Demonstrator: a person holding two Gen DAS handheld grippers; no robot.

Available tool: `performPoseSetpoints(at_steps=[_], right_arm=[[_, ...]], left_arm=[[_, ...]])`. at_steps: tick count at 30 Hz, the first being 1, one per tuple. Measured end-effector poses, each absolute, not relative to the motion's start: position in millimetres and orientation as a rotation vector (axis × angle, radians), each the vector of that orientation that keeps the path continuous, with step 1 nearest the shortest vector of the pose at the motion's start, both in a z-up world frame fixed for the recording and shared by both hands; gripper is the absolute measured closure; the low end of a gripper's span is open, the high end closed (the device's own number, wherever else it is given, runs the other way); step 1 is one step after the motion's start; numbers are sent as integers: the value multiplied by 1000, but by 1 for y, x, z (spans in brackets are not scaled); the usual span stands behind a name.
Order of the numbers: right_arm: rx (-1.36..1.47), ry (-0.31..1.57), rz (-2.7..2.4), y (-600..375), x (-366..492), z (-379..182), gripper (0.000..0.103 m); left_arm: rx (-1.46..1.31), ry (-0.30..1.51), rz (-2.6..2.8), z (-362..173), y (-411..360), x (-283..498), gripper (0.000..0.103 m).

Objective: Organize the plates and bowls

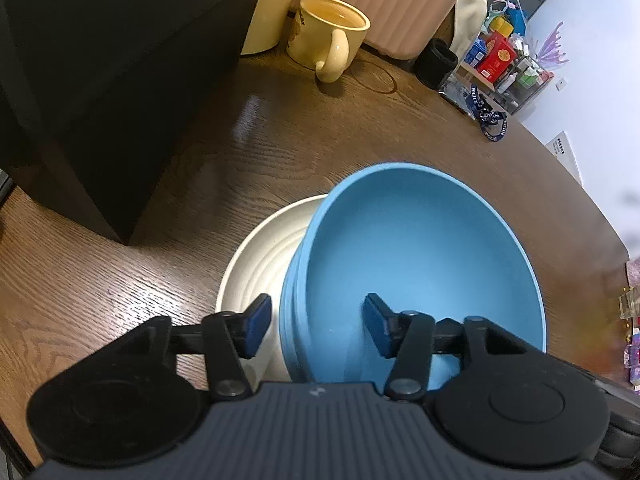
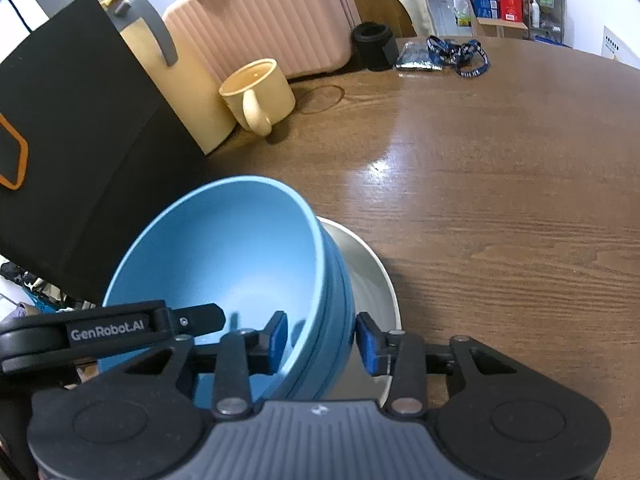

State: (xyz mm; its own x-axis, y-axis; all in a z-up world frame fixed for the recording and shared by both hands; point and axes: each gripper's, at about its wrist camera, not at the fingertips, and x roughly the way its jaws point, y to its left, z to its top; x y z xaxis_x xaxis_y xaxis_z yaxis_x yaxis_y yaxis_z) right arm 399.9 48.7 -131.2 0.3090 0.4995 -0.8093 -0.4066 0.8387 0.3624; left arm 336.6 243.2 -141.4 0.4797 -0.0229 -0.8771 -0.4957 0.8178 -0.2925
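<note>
Left gripper [image 1: 316, 326]: jaws partly apart, astride the near wall of the blue bowl [image 1: 420, 264]; one pad outside the wall, one inside, both clear of it, nothing clamped.

Right gripper [image 2: 322, 340]: jaws narrowly apart, astride the opposite side wall of the same blue bowl [image 2: 236, 256]; the outer pad just beside the wall, the inner pad with a visible gap. Contact at the outer pad: cannot tell. Left gripper arm visible in the right wrist view, reaching in over the bowl's rim.

Blue bowl: ribbed outside, seated in the cream plate [image 1: 260, 256], tilted rather than level. Plate also visible past the bowl in the right wrist view [image 2: 372, 280], flat on the wooden desk [image 2: 500, 200], near the desk's front edge.

Black box [image 2: 72, 140]: on the desk beside the bowl, towards the left edge.

Yellow mug [image 1: 330, 36]: farther back, upright, handle towards the cameras, just beside a cream jug [image 2: 188, 92] with a grey handle. Faint ring mark on the desk surface beside the mug.

Pink ribbed case [image 2: 264, 20]: behind the mug, at the rear edge.

Black cylinder [image 2: 374, 46] and blue lanyard [image 2: 460, 56]: near the rear edge, well apart from the bowl.
</note>
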Motion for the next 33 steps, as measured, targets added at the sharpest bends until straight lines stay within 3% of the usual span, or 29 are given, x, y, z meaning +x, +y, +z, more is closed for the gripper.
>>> performPoseSetpoints(at_steps=[4,12,16,33], right_arm=[[86,1090,613,48,398,-128,40],[106,1045,661,41,392,-118,16],[122,998,668,33,387,-110,0],[107,725,593,-25,327,-67,0]], left_arm=[[-558,1029,318,-137,247,334,35],[-508,951,318,-121,247,322,3],[-482,909,321,-112,246,314,0],[-245,590,307,-53,201,242,0]])
